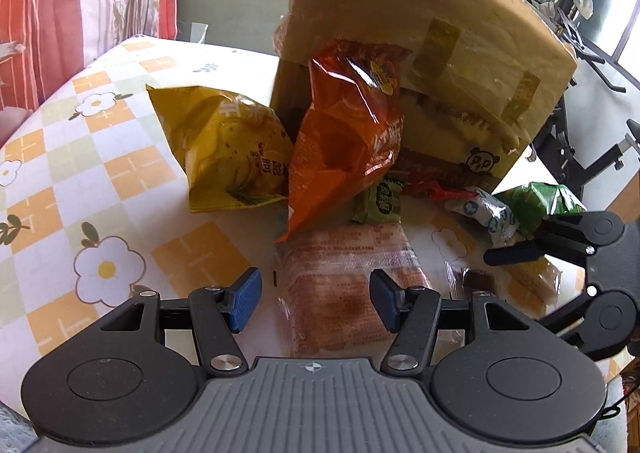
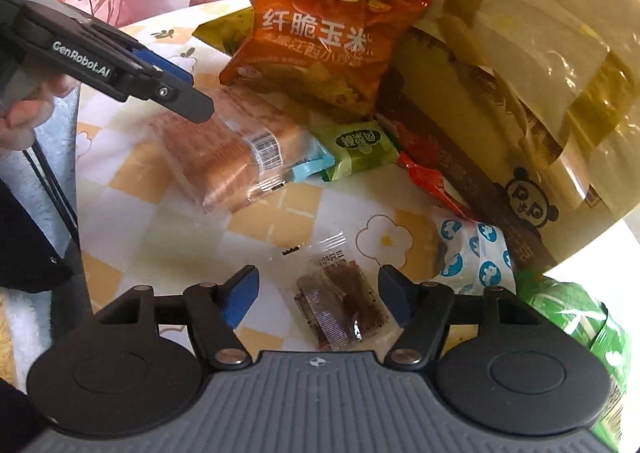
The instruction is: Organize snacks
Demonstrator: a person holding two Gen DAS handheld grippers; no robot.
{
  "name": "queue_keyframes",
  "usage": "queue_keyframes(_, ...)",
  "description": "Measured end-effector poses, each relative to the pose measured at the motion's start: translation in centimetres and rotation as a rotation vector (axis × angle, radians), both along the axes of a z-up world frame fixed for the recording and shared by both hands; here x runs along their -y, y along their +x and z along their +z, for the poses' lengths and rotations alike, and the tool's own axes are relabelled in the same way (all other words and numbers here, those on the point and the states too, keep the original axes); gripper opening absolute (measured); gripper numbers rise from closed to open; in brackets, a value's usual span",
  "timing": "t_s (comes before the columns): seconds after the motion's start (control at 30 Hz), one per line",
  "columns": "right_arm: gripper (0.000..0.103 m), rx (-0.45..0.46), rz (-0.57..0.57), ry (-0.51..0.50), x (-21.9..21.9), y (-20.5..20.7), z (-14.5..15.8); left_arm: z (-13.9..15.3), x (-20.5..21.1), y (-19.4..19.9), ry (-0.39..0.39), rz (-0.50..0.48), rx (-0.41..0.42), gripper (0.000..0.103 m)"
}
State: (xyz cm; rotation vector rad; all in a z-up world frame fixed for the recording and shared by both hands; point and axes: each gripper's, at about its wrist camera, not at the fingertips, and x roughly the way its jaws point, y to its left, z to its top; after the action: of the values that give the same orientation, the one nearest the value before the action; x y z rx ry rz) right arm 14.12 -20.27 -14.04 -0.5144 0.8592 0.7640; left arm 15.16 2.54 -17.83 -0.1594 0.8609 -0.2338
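Both claws sit low over the snack pile on the counter (image 2: pixel 280 213), which wears a flower-check cloth. My right claw (image 2: pixel 318 297) is released, jaws straddling the small clear packet of dark snack pieces (image 2: pixel 340 305); the right-hand pad looks near or at the wrapper edge, I can't tell if it touches, nothing gripped yet. Risk here: the packet is flat and slick, so the pads could close over it and skid, or pinch only the film seal and let it slide out on lift. My left claw (image 1: pixel 316 299) is released too, jaws either side of the clear-wrapped biscuit pack (image 1: pixel 352 277) lying flat on the counter, pads not pressing it. That pack looks wide and brittle inside, so I judge a hard squeeze cracks the biscuits, and a light one drops it. The orange corn chip bag (image 1: pixel 344 137) leans upright against the cardboard box (image 1: pixel 440 33) with its lower corner just over the biscuit pack; pulling the pack could tip the bag onto the yellow chip bag (image 1: pixel 228 149) or the small green packet (image 1: pixel 378 201). The two claws work near each other, so a sideways swing could knock them together. The blue-and-white wrapped snack (image 2: pixel 476 257) and the green bag (image 2: pixel 576 317) sit just beside the right claw and could get nudged
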Motion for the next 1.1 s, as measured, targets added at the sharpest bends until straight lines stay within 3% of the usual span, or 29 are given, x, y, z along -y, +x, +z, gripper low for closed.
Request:
queue_keyframes(0.23,0.067,-0.128,-0.174,0.123,1.2,1.9,-0.6,-0.2,0.1,-0.1,0.006,-0.013,0.002,0.062)
queue_keyframes(0.33,0.061,-0.153,-0.353,0.152,1.0,1.9,-0.3,-0.3,0.0,0.0,-0.002,-0.005,-0.002,0.062)
queue_keyframes(0.5,0.060,-0.205,-0.634,0.302,2.1,1.6,-0.3,-0.3,0.3,-0.1,0.005,-0.021,0.005,0.062)
queue_keyframes(0.6,0.061,-0.189,-0.562,0.298,1.9,0.9,-0.3,-0.3,0.2,0.0,0.004,-0.022,0.005,0.062)
queue_keyframes(0.83,0.062,-0.016,-0.273,0.104,1.1,-1.6,-0.7,-0.4,0.2,0.1,-0.004,-0.024,0.004,0.062)
queue_keyframes(0.97,0.062,-0.025,-0.284,0.175,2.3,-1.6,-1.3,-0.4,0.3,0.2,-0.003,-0.028,0.004,0.062)
queue_keyframes(1.1,0.049,0.002,-0.276,0.197,2.1,-1.9,-1.5,-0.4,0.3,0.3,0.000,-0.029,0.004,0.062)
